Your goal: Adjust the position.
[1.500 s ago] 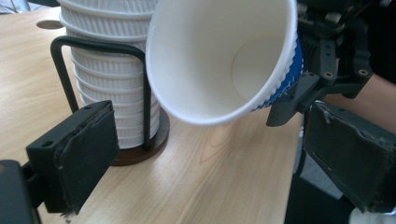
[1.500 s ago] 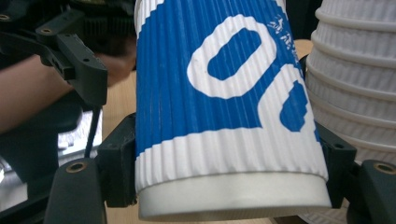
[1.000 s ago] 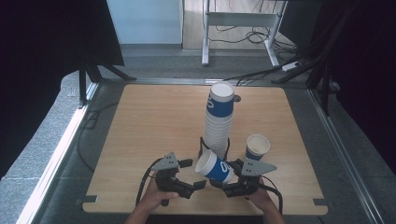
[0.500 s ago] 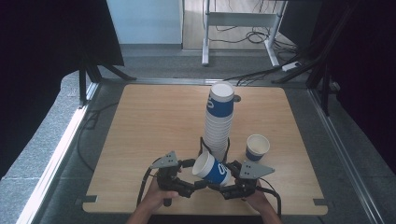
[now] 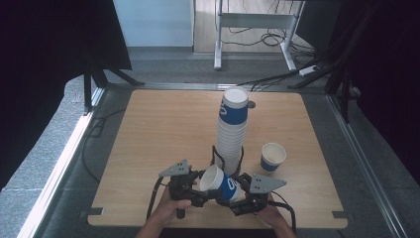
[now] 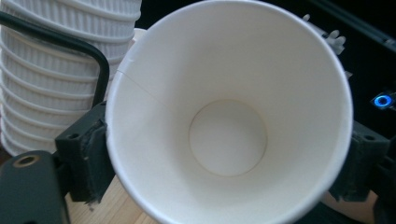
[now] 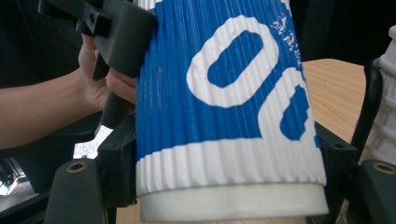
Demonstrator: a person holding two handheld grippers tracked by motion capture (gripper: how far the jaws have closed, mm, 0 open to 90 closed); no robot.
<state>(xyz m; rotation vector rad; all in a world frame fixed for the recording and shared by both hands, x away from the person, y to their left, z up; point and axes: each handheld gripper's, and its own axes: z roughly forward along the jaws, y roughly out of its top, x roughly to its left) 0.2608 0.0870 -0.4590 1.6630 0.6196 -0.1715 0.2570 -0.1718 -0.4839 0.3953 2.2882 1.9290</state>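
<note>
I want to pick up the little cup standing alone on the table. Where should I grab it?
Grab the single cup across its ribbed blue side, around the middle. It stands upright with its open mouth up, and the tall stack crowds its left, so coming in from the right or front looks easiest.

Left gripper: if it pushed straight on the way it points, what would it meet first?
The paper cup already between its jaws, mouth toward it. Beyond the cup sits the right gripper, though depth is hard to judge.
</note>
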